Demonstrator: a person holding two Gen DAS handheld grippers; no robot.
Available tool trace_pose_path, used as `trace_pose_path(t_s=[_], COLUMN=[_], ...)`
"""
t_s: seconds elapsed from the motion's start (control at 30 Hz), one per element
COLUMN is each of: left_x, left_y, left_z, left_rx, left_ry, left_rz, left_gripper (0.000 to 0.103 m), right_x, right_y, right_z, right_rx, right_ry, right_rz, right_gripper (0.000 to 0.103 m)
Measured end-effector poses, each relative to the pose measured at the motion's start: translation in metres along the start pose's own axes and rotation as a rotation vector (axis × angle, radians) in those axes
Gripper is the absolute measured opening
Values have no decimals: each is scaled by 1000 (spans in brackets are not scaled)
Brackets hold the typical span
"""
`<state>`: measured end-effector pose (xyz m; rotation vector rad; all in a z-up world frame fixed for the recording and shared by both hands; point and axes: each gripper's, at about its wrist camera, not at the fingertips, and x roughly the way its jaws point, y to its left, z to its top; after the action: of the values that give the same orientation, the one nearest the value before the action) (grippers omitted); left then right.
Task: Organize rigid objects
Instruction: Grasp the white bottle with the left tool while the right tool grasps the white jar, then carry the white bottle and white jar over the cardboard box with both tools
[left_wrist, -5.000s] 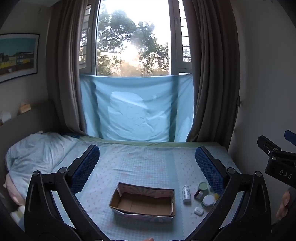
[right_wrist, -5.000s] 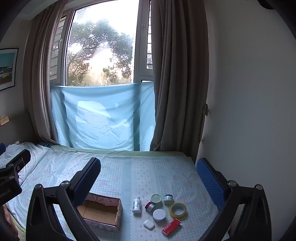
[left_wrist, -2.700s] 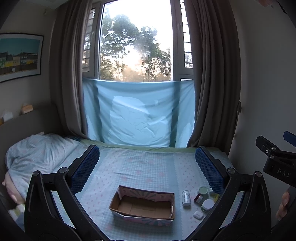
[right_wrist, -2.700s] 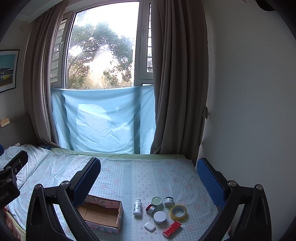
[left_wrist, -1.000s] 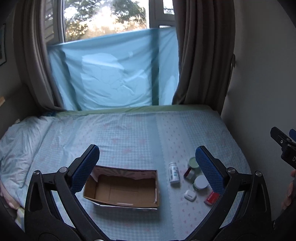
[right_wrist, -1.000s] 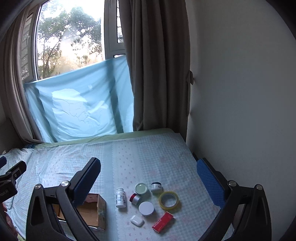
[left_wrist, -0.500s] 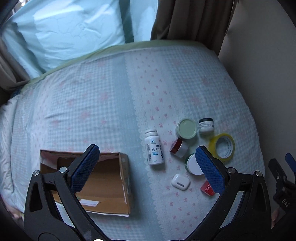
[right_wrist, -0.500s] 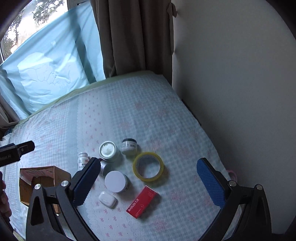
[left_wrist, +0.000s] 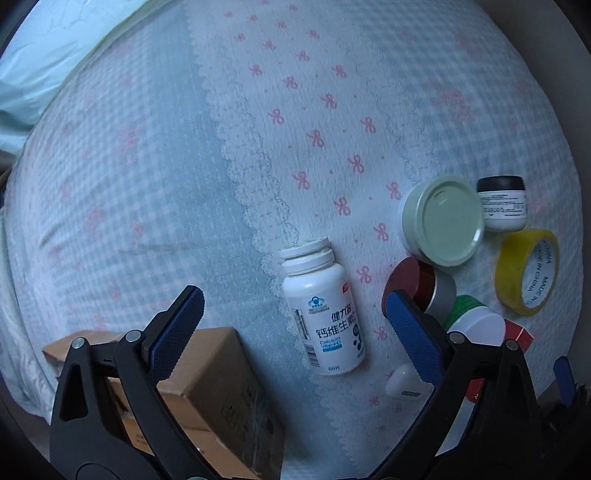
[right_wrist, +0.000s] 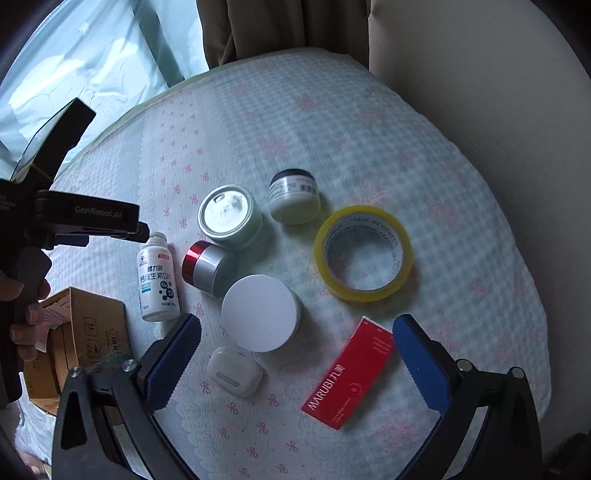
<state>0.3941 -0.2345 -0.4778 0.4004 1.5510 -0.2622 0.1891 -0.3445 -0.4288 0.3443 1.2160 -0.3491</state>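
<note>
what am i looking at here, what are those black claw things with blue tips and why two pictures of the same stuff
Those claws are hand-held grippers, one per hand, each carrying a wide-angle camera that looks along its blue-padded fingers. One picture is from the left gripper, the other from the right gripper. Both point down at a bed. On it lie a white pill bottle, a pale green tin, small jars, a yellow tape roll, a red box, a white earbud case and a cardboard box. The left jaws are closing, with the bottle between them but not gripped; the right gripper is open and holds nothing.

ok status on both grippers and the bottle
Left gripper closing, empty, over white bottle. Right gripper open, empty. Bottle lying flat beside cardboard box. Nothing blocking.
</note>
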Motion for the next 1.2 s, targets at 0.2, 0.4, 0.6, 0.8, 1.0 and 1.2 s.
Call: trace_pose_path(t_s=[0.2,0.4,0.6,0.8,1.0,1.2], left_x=[47,73,92,92,86,78], left_y=[-1,-1,-6,-11,-21,1], left_z=[10,6,-1,-3,-4,-17], left_rx=[11,12,-3,-30,-65,-102], left_ry=[110,173,211,191,169,130], left_rz=[2,-15,-66,-108,-113,-134], left_gripper=[95,88,75,52,51,50], right_x=[47,77,101,120,128,135], right_y=[20,28,31,36,35,30], right_z=[-3,3,9,7,0,9], right_rx=[-17,-44,-83,-127,-147,-137], right_ry=[93,138,182,246,272,271], right_rz=[-23,-55,-75,-85,-89,-75], right_gripper=[103,103,103,77,67,67])
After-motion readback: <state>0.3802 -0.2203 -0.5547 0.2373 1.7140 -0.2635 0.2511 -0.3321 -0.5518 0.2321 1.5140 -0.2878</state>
